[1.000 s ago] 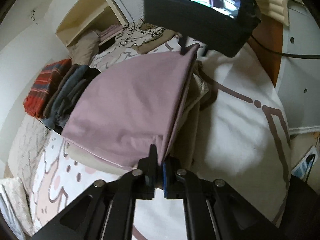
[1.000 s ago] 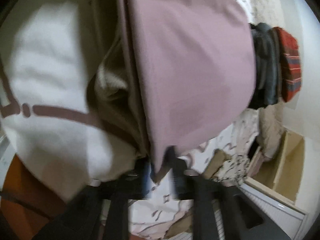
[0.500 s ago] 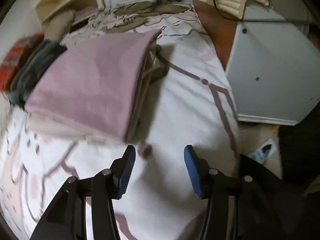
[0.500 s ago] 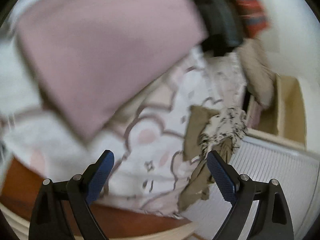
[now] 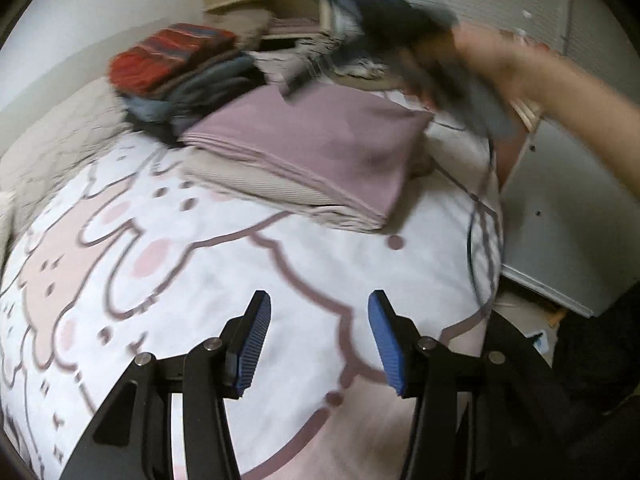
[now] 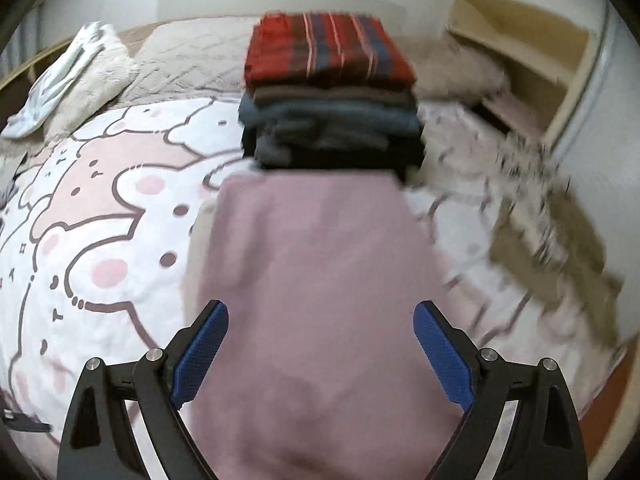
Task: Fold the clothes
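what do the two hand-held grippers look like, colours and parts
Both match: the left hand-held gripper and right hand-held gripper have matte black angular frames with triangular cut-outs, silver round screw heads at the joints, and two fingers faced with bright blue ribbed pads. The forearm seen in the left wrist view is bare, with no sleeve showing.

A left claw (image 5: pixel 318 340) with blue ribbed pads hangs wide open and empty above a bed cover (image 5: pixel 208 280) printed with pink and white cartoon animals. Beyond it, a folded mauve garment (image 5: pixel 320 140) lies flat on a folded beige one (image 5: pixel 256 188). Just behind them sits a stack of folded clothes (image 5: pixel 180 76), grey and blue with a red striped piece on top. At upper right, a person's bare forearm (image 5: pixel 560 80) reaches in, holding a blurred dark device (image 5: pixel 384 20).
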Demonstrator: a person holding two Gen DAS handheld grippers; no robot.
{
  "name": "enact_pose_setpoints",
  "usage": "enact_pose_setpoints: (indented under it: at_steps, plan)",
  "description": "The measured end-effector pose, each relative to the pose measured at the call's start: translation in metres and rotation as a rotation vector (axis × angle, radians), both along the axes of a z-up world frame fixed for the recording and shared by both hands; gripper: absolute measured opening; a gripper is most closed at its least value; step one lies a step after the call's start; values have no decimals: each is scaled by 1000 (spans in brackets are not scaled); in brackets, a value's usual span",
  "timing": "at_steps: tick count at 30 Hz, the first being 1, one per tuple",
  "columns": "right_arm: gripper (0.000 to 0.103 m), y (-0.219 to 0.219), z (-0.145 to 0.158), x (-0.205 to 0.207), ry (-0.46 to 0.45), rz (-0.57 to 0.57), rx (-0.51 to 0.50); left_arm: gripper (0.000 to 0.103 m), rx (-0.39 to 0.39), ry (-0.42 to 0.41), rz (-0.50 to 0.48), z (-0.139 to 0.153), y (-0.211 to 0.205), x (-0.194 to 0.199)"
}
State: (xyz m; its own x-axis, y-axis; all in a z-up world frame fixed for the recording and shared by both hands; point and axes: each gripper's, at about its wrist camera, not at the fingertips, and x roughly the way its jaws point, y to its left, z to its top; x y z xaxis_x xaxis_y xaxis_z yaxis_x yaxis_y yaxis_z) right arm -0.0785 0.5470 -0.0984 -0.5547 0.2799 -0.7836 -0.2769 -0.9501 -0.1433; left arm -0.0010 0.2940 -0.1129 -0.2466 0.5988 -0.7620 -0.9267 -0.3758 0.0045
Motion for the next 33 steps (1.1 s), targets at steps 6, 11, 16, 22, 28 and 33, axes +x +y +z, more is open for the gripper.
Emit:
enact_pose_setpoints:
  at_steps: [6,11,16,22,28,33]
  plan:
    - [94,-3,-71,38,-12,-44,-121,51,49,9,84,14,-31,2]
    - [94,8,-82,98,57,-45,-157,63,84,21,159,21,-43,4]
    - [94,14,-89,126,7,-64,-194,72,120,33,243,30,-52,3]
    - [94,-7,-61,145,32,-116,-177,90,163,47,343,39,-63,2]
    - [96,-46,-7,161,238,-201,-136,91,176,96,454,49,-76,1]
    - [103,-78,23,171,408,-183,-161,103,195,162,516,57,-90,10]
